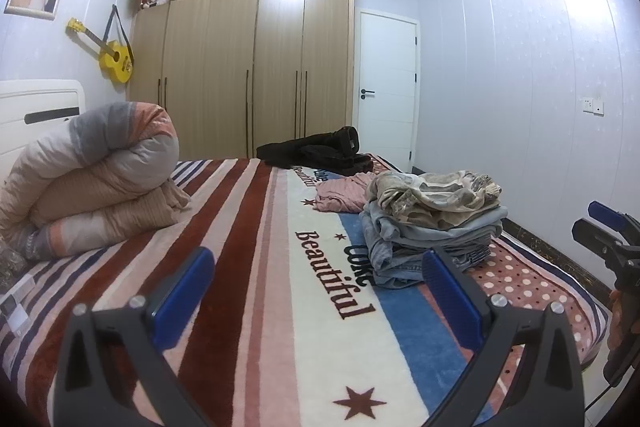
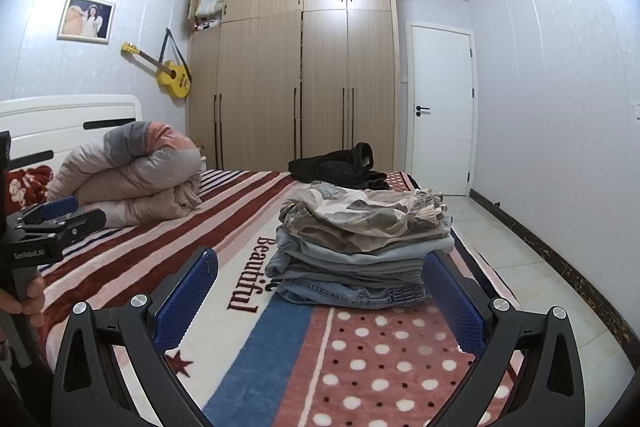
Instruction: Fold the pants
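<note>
A stack of folded pants lies on the striped bed blanket, with patterned grey-beige pants on top and jeans at the bottom. It also shows in the left wrist view. A pink garment lies crumpled behind the stack. A black garment lies at the far end of the bed, also in the right wrist view. My left gripper is open and empty above the blanket, left of the stack. My right gripper is open and empty, just in front of the stack.
A rolled quilt lies at the left by the white headboard. A wooden wardrobe and a white door stand beyond the bed. Tiled floor runs along the bed's right edge.
</note>
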Demonstrator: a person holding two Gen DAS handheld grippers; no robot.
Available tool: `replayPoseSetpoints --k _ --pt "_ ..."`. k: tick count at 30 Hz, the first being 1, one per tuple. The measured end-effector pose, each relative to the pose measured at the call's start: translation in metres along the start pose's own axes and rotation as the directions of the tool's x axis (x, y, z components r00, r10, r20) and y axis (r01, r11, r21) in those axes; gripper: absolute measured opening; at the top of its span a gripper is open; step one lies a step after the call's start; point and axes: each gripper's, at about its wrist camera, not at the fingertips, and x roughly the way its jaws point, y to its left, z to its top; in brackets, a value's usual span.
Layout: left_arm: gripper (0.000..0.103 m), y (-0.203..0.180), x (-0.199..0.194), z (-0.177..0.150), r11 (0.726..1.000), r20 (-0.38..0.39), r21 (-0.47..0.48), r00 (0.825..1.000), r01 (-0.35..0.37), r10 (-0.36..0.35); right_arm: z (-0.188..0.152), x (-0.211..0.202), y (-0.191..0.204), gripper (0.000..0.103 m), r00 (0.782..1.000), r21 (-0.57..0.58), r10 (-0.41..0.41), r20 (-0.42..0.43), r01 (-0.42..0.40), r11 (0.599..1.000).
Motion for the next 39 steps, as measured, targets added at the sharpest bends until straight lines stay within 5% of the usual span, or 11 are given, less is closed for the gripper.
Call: replayPoseSetpoints --k 39 --pt "0.102 -0.0009 -0.0005 -0.0004 1.0 0.006 0.017 1.0 -0.005 0.005 0.0031 0.0001 -0.003 0.102 1.0 -0.011 -0.01 0.0 0.01 1.0"
